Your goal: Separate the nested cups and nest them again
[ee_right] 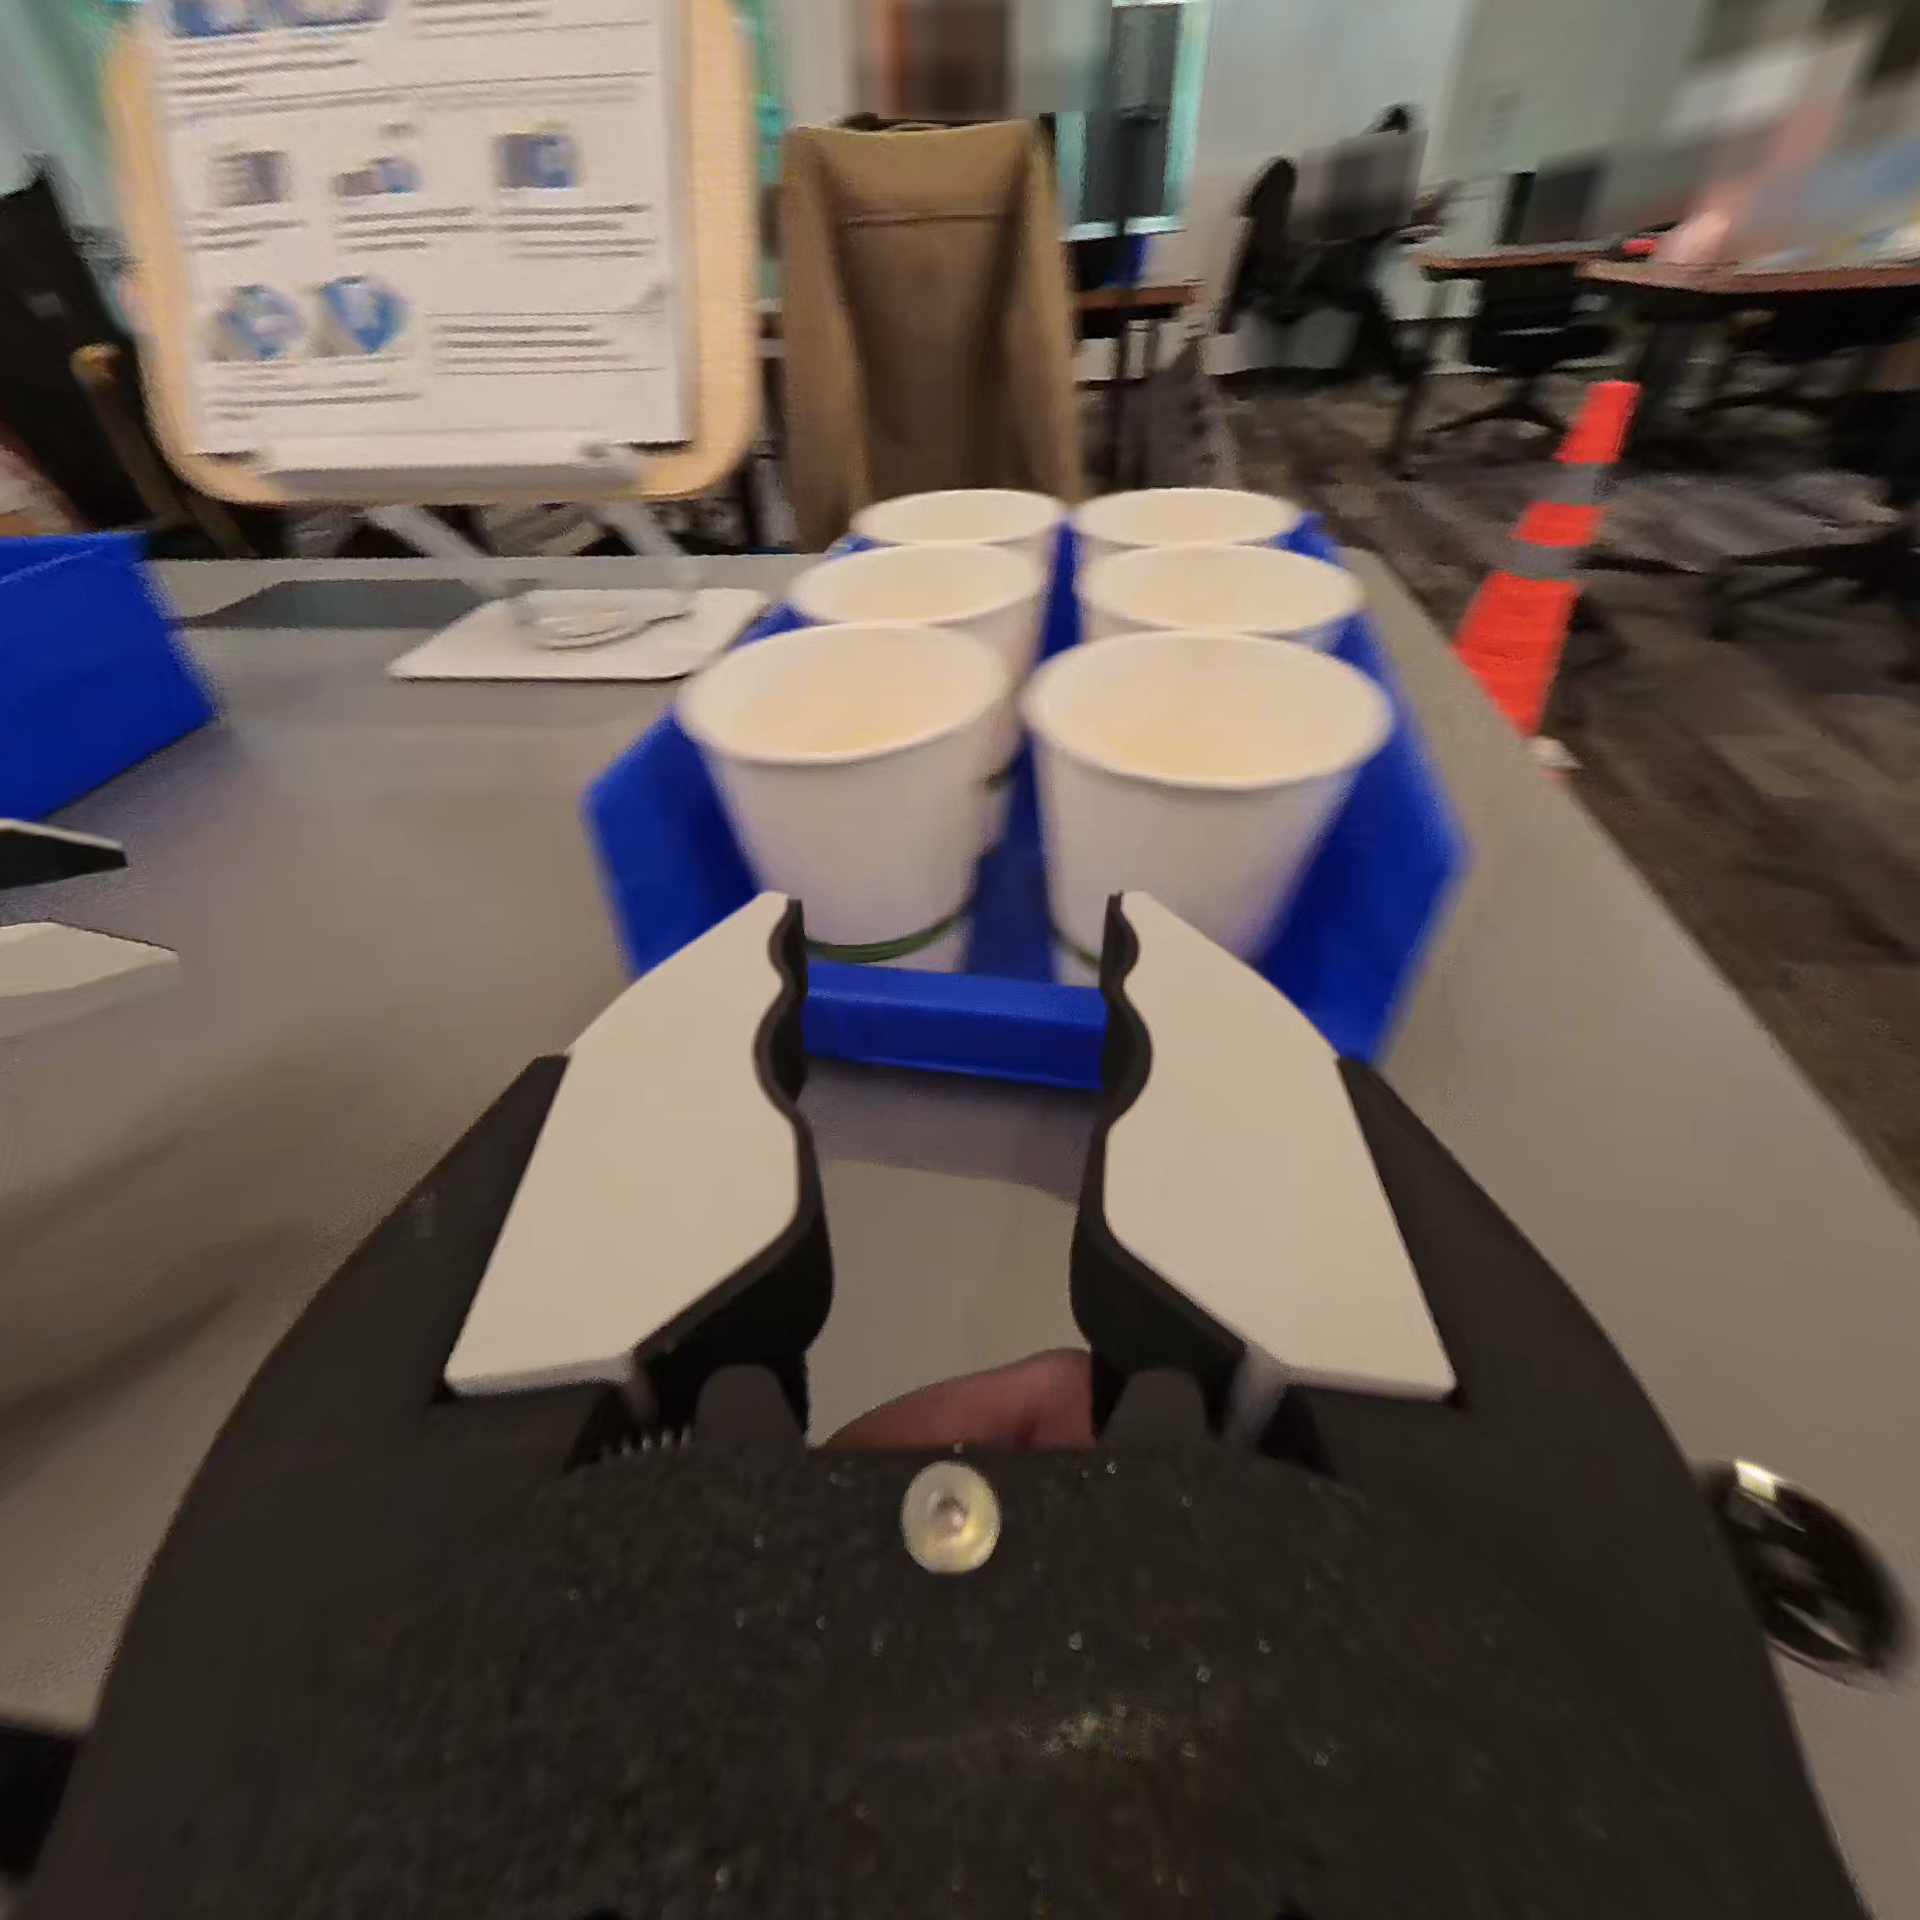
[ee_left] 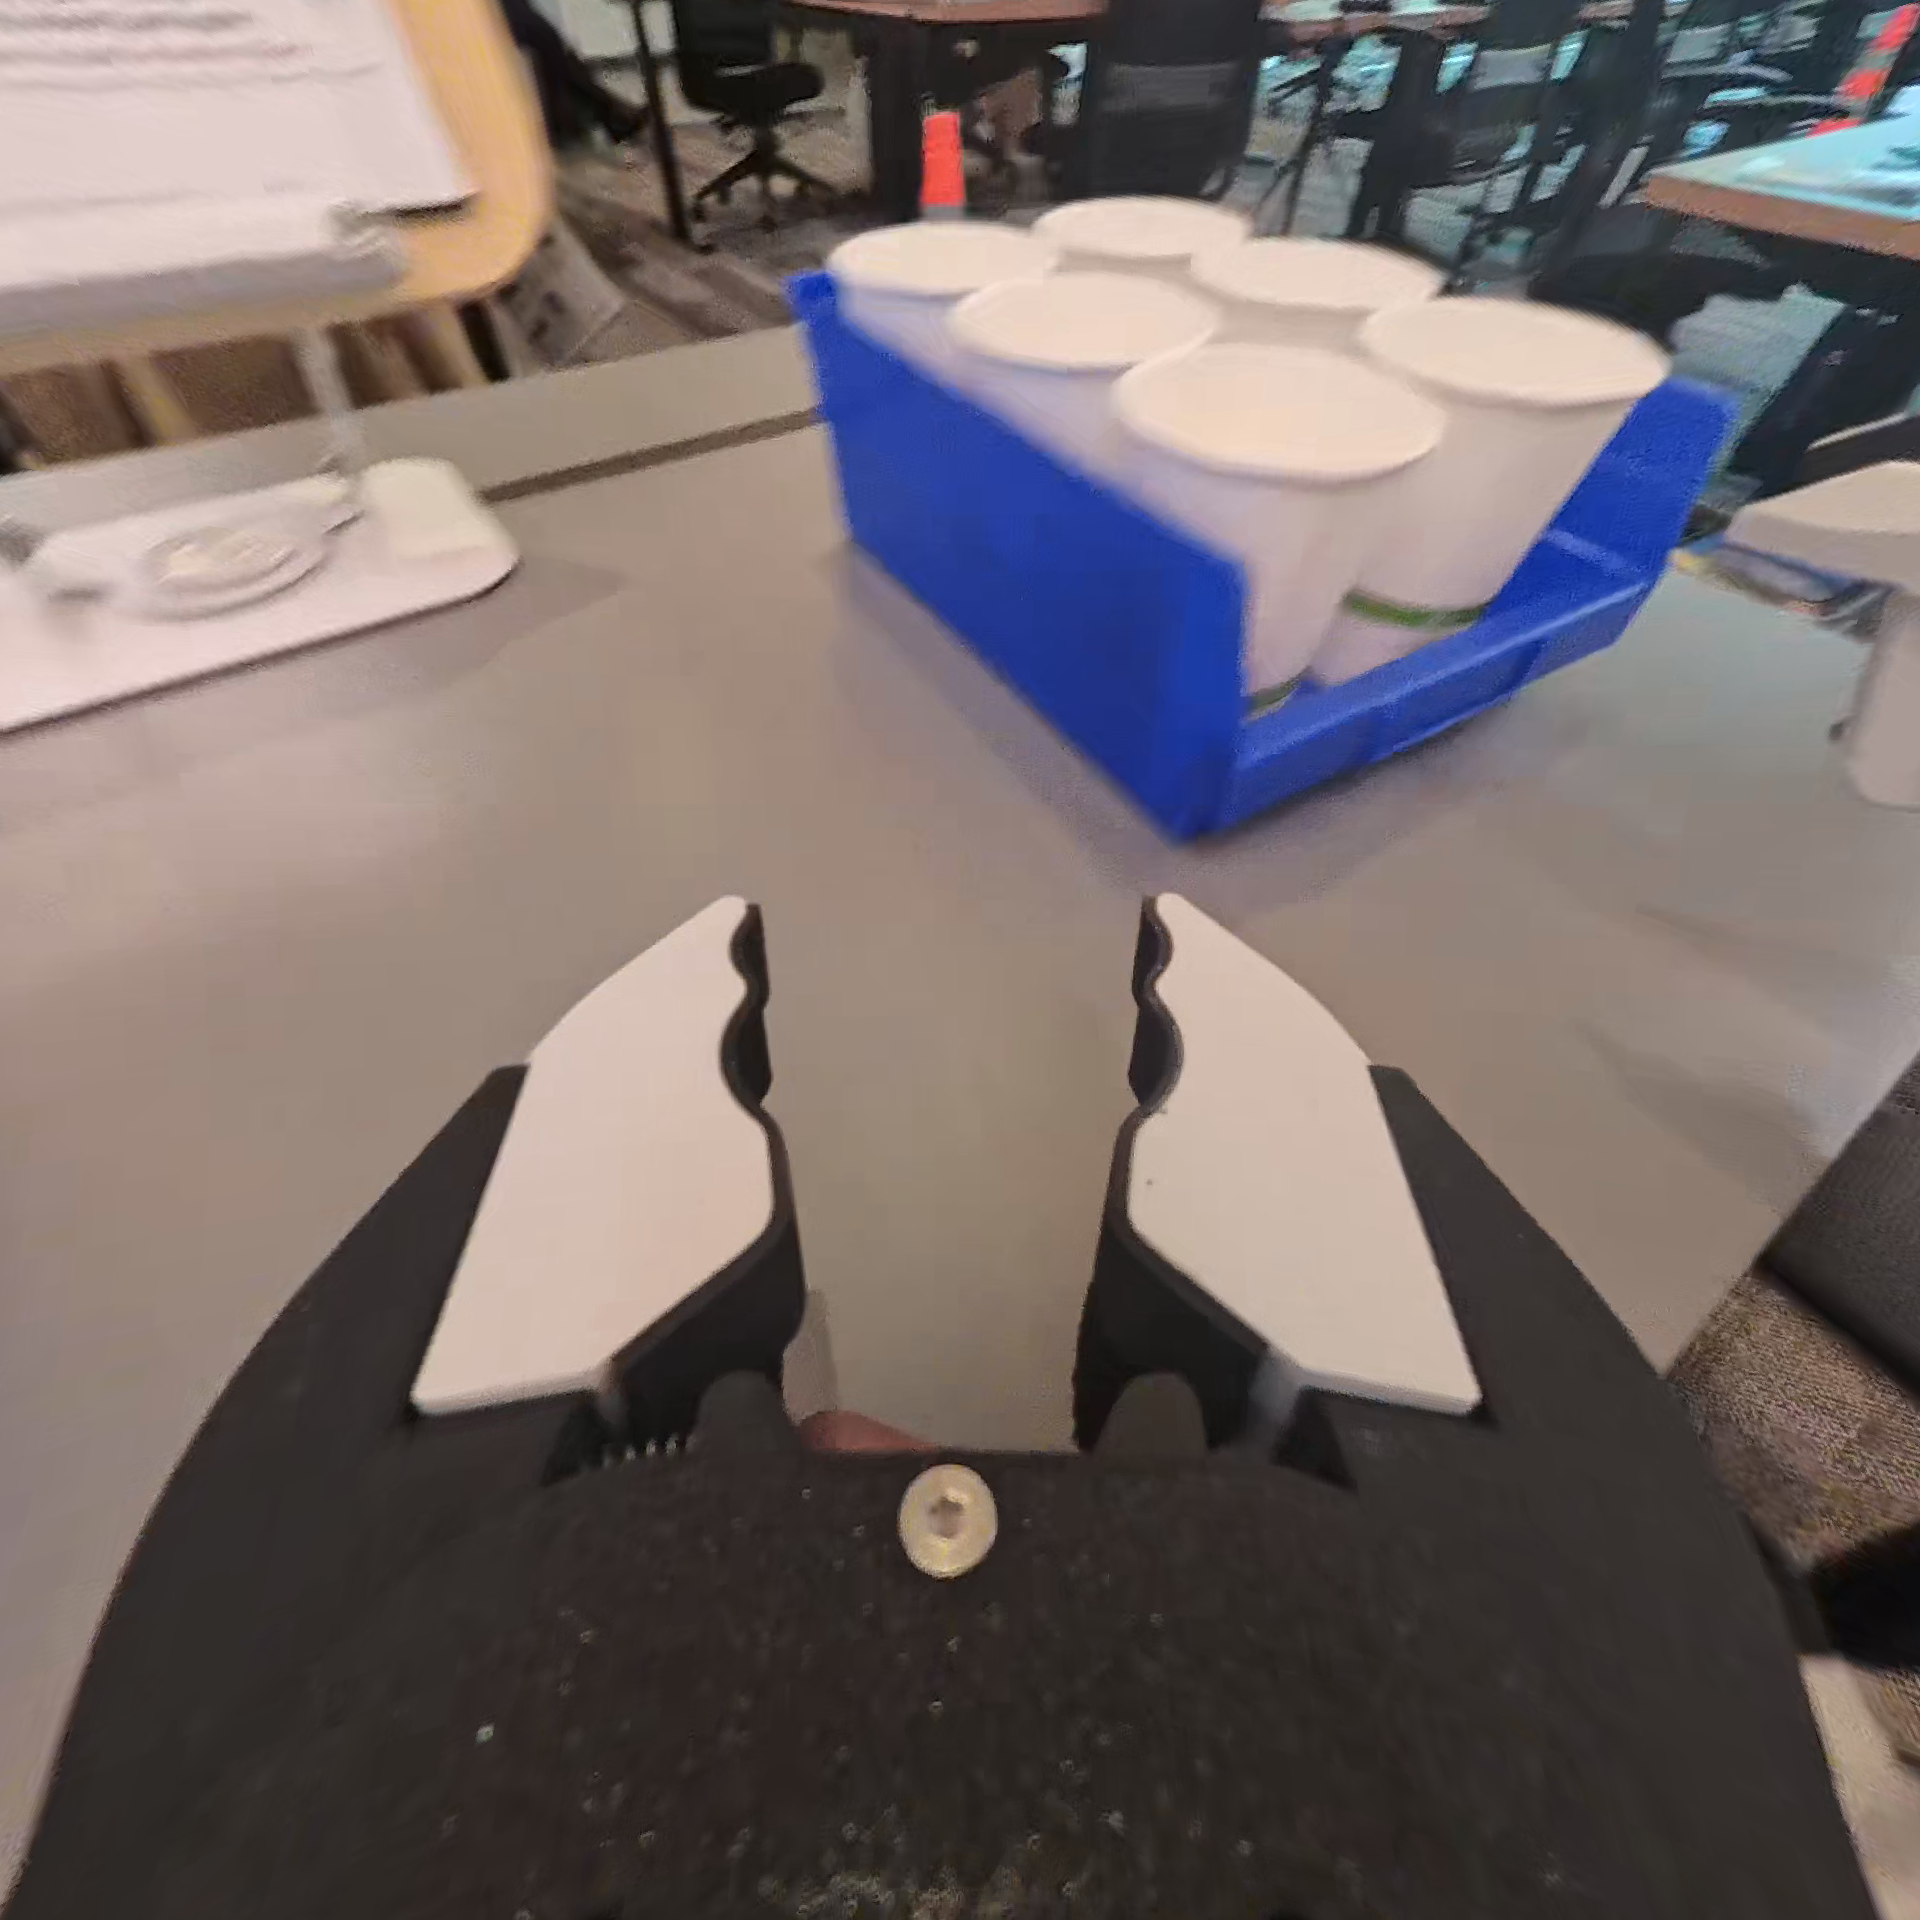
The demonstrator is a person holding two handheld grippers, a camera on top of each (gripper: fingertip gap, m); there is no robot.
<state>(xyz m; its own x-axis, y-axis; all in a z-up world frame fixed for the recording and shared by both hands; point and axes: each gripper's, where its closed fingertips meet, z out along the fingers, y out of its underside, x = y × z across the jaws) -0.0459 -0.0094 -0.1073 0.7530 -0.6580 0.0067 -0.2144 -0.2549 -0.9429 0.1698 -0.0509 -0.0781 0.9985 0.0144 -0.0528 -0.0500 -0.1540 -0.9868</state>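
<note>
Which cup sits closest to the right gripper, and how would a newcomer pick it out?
On the grey table stands a blue bin with a low front lip, holding six white paper cups in two rows of three. The cup is in the front pair, just behind that lip, on the right. Its partner stands to its left and the other four stand behind.

Behind your grey table (ee_right: 416, 883) you have a board with printed sheets (ee_right: 426, 239) at upper left, a tan coat over a chair (ee_right: 925, 312) at top centre, an orange cone (ee_right: 1538, 582) on patterned carpet (ee_right: 1714, 831) at right (badly blurred), and dark office chairs (ee_left: 753, 94) beyond.
</note>
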